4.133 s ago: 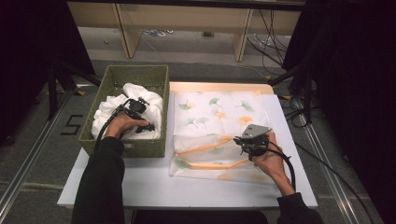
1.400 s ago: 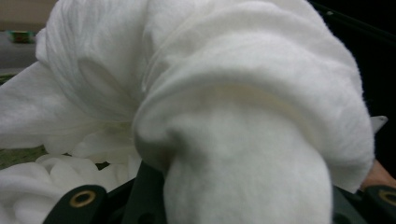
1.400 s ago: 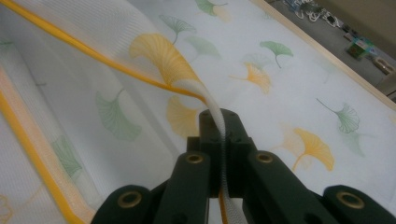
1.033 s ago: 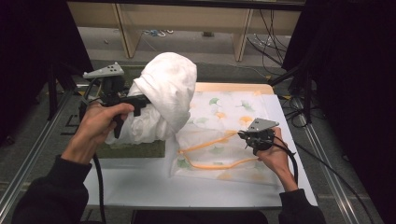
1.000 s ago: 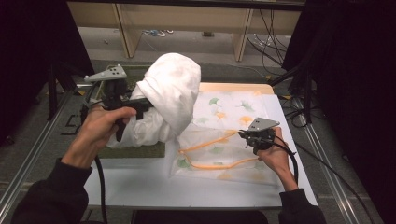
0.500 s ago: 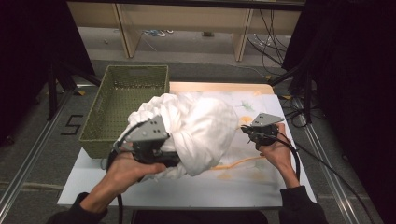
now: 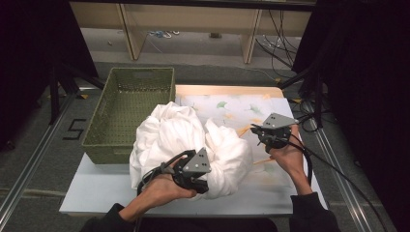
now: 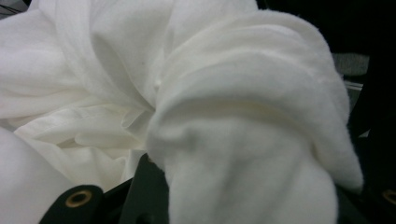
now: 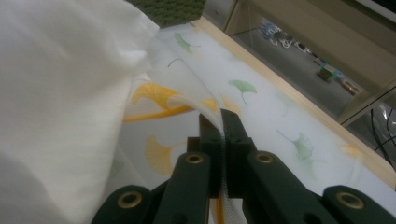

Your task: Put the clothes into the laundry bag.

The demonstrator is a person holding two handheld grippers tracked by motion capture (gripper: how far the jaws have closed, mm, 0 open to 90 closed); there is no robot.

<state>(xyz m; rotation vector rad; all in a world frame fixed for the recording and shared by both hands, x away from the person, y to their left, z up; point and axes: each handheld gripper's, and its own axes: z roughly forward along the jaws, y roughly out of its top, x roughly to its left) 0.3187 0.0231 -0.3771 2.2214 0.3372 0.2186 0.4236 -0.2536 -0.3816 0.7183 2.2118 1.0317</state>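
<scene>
White bedding [image 8: 243, 116] buries the left claw [image 7: 196, 181].

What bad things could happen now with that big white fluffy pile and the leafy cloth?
1. The white bundle is big, and the left gripper pinches only one fold, so it may slip out.
2. The bundle lies on the leaf-print cloth, so pulling either one could drag and wrinkle the other.
3. The right gripper grips only a thin edge of that cloth, which could pull free.
</scene>
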